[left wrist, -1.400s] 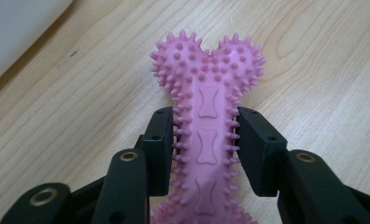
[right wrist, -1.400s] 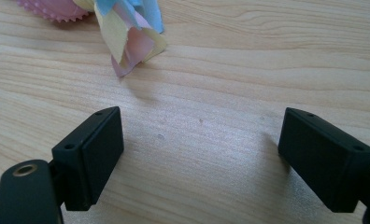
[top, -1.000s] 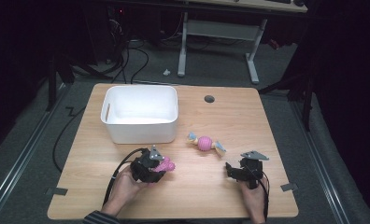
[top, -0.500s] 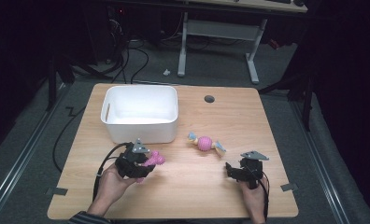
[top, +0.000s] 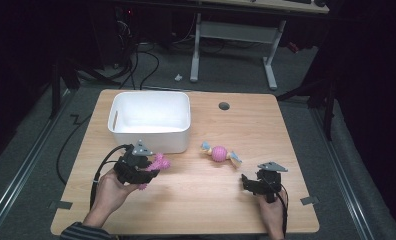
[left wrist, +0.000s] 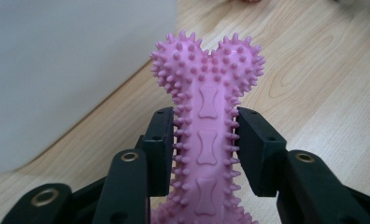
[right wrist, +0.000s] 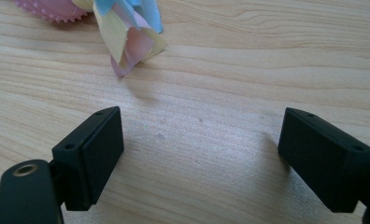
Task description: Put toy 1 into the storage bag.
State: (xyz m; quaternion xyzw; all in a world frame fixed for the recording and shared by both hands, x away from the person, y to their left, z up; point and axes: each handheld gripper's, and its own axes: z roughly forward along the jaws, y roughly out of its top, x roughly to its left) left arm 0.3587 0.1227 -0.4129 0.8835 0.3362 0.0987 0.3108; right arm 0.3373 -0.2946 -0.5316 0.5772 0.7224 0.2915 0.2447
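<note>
left gripper (top: 153,169) — clamped on pink spiky bone toy (left wrist: 206,135), has risen and swung left toward white bin (top: 151,142), so drop-in looks next | ball toy (top: 219,153) on table | right gripper (top: 246,181) — jaws wide, empty, unmoved

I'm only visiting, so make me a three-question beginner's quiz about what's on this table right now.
1. True or false: the left gripper is clamped on the pink spiky bone toy.
2. Which container stands on the table?
3. The right gripper is: A) open, B) holding the candy-shaped toy.

Key: 1 true. 2 the white bin. 3 A.
</note>
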